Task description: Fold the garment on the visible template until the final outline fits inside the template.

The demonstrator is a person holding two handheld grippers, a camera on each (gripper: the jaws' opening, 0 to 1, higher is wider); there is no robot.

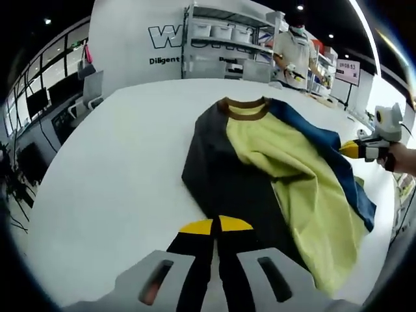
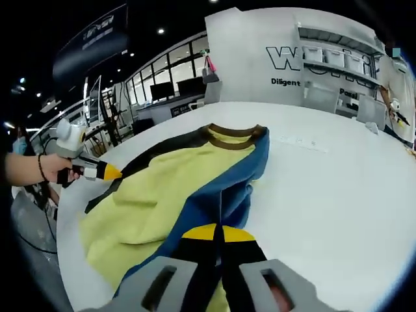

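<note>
Both grippers [image 1: 215,225] [image 2: 215,233] clamp the shirt [image 1: 273,162]; right gripper view adds the left hand [image 2: 55,168]

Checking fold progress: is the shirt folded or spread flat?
Partly folded: the shirt's blue side is lifted toward the middle, held by the right gripper.

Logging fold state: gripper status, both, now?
Left gripper: jaws closed on the shirt's dark edge.
Right gripper: jaws closed on the shirt's blue edge.
</note>
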